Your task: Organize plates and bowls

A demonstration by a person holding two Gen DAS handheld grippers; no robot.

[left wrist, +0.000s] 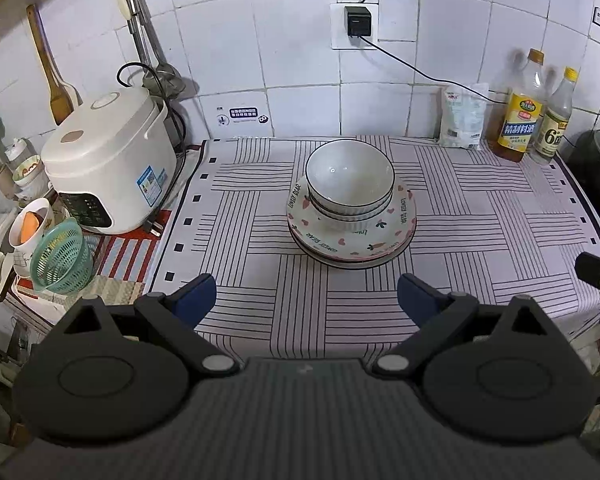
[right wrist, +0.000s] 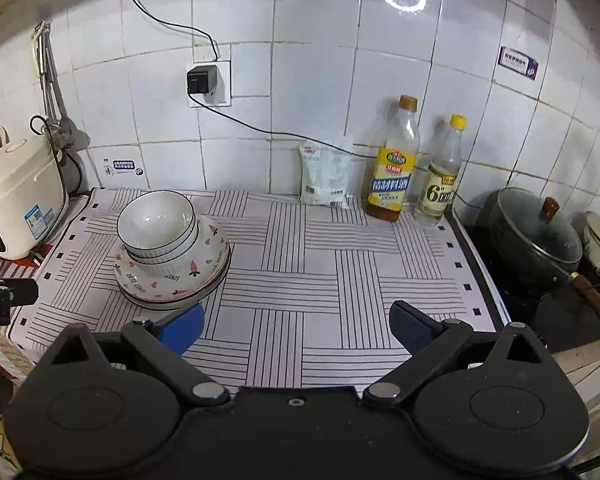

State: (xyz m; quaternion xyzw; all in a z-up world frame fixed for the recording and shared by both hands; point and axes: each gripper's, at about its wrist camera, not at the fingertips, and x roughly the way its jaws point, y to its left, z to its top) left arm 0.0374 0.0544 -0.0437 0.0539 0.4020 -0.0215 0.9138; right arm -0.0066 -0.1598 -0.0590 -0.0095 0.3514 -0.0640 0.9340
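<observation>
A stack of dishes stands on the striped cloth: white bowls (left wrist: 350, 178) nested inside each other sit on a patterned plate (left wrist: 380, 236) with hearts and lettering, over a dark-rimmed plate (left wrist: 352, 265). The right wrist view shows the same bowls (right wrist: 156, 222) and patterned plate (right wrist: 204, 268) at the left. My left gripper (left wrist: 306, 300) is open, short of the stack's near edge, holding nothing. My right gripper (right wrist: 298, 328) is open and empty to the right of the stack; its left blue pad (right wrist: 184, 330) is just in front of the plate rim.
A white rice cooker (left wrist: 108, 164) and green basket (left wrist: 62, 258) stand left of the cloth. A bag (right wrist: 326, 176) and two bottles (right wrist: 394, 164) line the back wall. A lidded black pan (right wrist: 536, 236) sits on the stove at right. A cable (left wrist: 420, 70) runs along the tiles.
</observation>
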